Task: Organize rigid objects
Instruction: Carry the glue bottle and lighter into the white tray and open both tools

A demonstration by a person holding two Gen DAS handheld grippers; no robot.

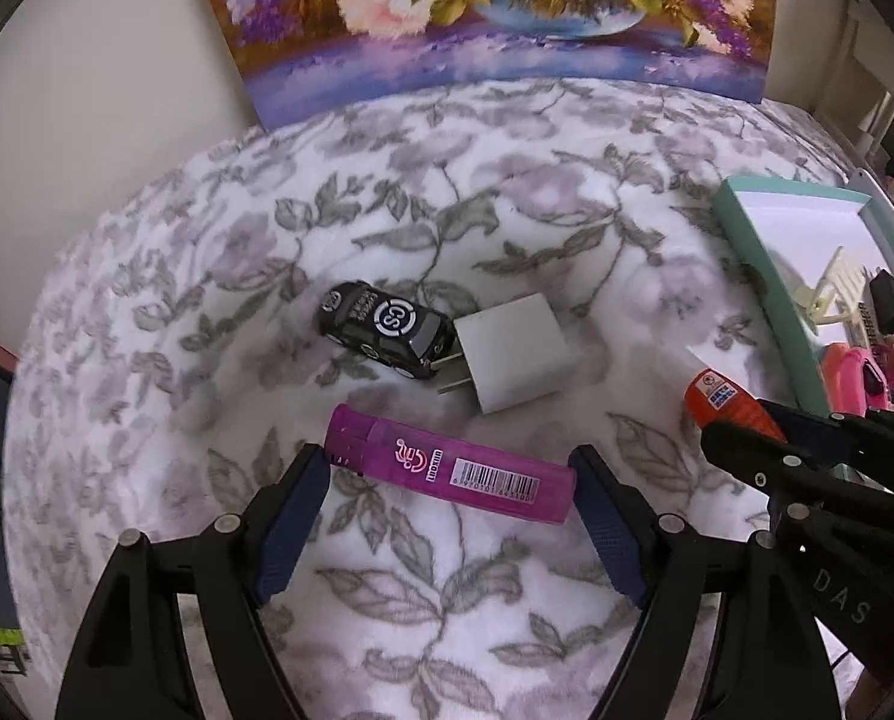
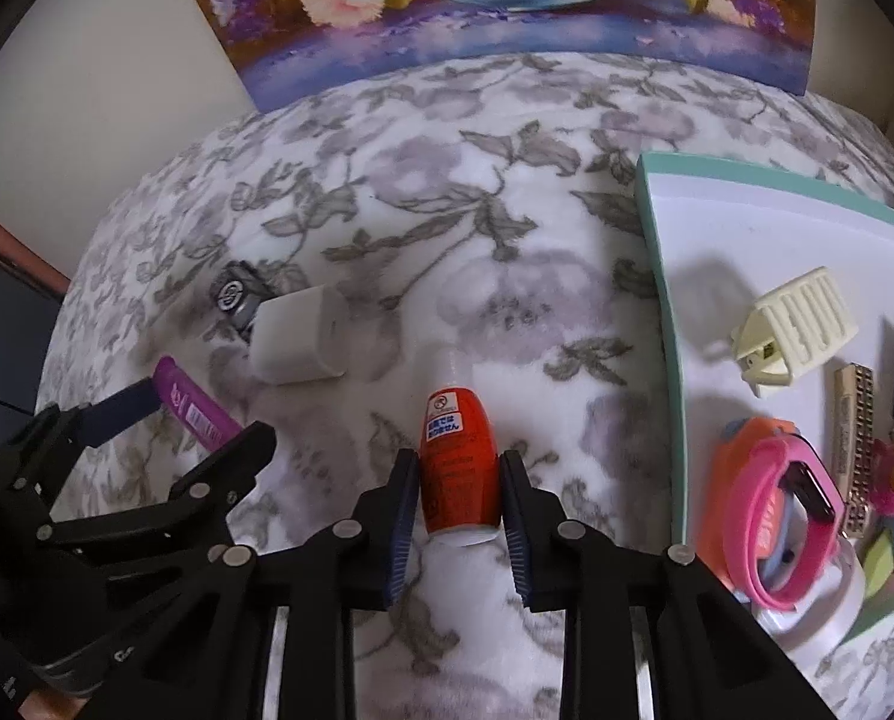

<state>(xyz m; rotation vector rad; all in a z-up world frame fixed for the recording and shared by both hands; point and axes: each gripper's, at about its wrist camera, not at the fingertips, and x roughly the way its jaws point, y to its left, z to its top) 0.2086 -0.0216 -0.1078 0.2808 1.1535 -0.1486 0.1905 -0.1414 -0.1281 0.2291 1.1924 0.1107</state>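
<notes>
My left fingers point(image 1: 450, 480) gripped the purple lighter point(image 1: 447, 468) end to end; my right fingers point(image 2: 459, 483) clamped the orange bottle point(image 2: 459, 468). Both needed level carrying to the tray point(image 2: 666, 312).

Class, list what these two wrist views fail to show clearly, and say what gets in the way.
- Toy car, right wrist view: mostly hidden behind the white charger.
- Purple lighter, right wrist view: lower end covered by the left gripper.
- Tray contents, left wrist view: cut off by the frame edge.
- Orange bottle, left wrist view: lower part hidden by the right gripper.
</notes>
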